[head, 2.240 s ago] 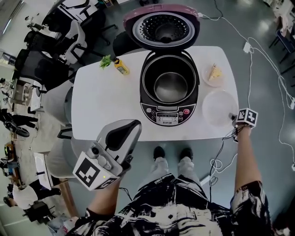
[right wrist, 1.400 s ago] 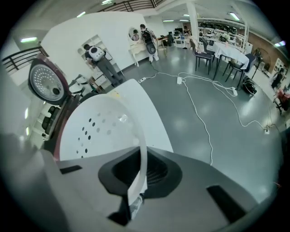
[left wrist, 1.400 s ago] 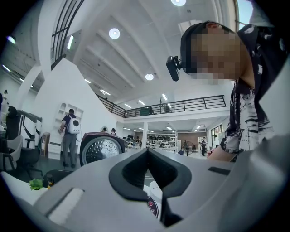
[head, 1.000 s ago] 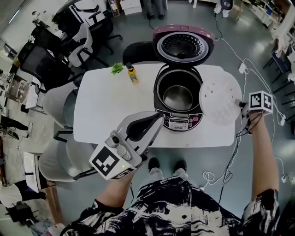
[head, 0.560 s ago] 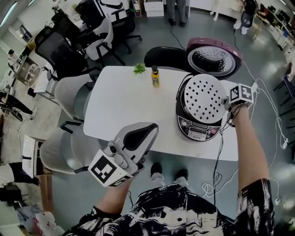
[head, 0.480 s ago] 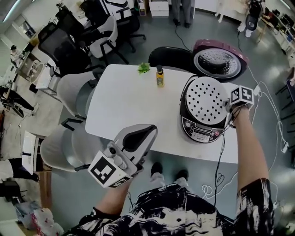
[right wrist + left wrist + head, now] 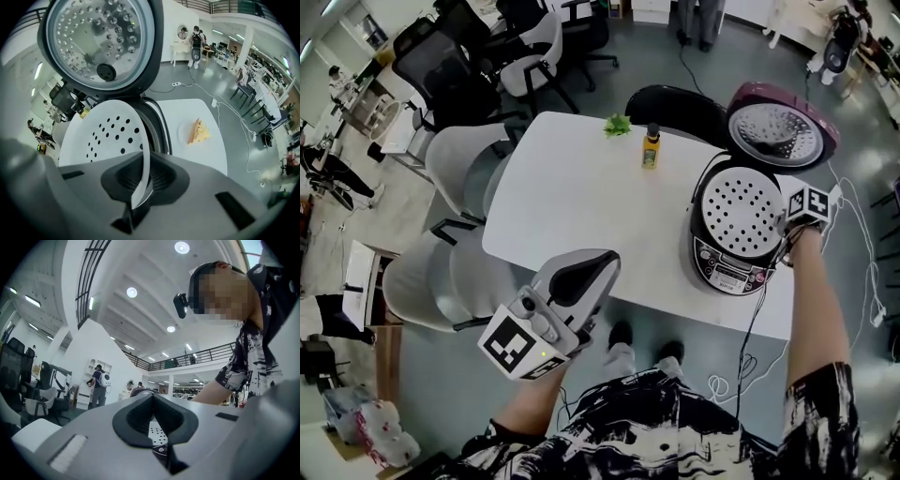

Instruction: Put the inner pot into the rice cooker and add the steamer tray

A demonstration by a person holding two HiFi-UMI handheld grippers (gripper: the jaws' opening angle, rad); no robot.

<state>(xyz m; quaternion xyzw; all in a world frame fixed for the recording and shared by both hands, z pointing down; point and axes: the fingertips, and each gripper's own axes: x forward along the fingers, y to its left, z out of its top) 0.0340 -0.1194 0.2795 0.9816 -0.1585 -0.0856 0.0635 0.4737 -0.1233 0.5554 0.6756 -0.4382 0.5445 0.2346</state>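
head view: we look steeply down | left gripper view: upward | right gripper view: close | all 3 share rice cooker [image 7: 732,275]

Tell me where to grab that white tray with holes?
By its thin rim, coming from the right side. The tray is a wide, flat disc over the cooker. It is too broad to span, so only the edge fits between jaws. The right hand-held gripper is shut on the rim there.

Nothing here can be read. The rice cooker [image 7: 701,239] has print on its front panel [image 7: 733,274], too small to make out, and the label on the yellow bottle [image 7: 651,150] is equally unreadable.
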